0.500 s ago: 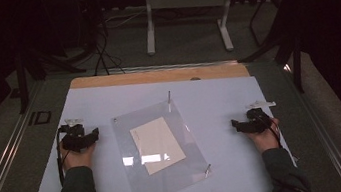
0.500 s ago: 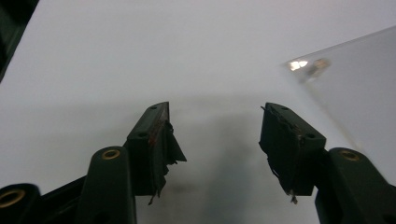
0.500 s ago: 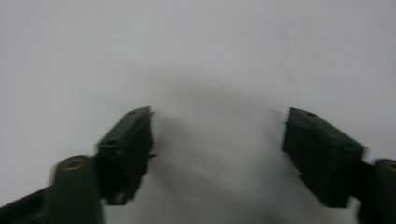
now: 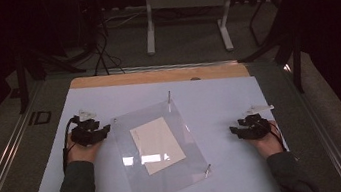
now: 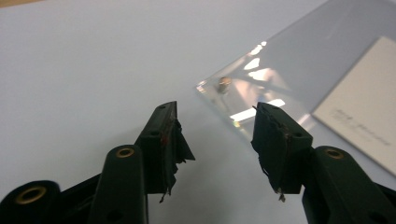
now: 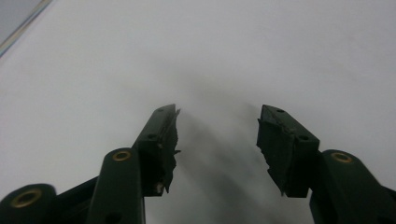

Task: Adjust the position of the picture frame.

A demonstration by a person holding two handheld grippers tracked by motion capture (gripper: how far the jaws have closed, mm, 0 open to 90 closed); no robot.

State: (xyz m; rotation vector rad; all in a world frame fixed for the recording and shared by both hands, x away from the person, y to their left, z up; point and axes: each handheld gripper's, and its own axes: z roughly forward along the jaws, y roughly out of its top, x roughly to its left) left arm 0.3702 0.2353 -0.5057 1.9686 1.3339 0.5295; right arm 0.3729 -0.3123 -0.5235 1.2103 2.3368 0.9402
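While lying flat at the middle of the bench [image 4: 219, 99], the clear acrylic sheet [image 4: 165, 177] is sandwiching a cream card [image 4: 157, 144], with small metal standoffs [image 4: 169, 96] at its corners. Likely handling: stiff, light, slippery on its faces, prone to scratching; best taken at an edge or corner, near a standoff. The left hand-held gripper [image 4: 105, 130] is pointing, jaws spread and empty, at the near corner [image 5: 205, 88]. The right hand-held gripper [image 4: 234, 131] is resting well apart, likewise spread and holding nothing.
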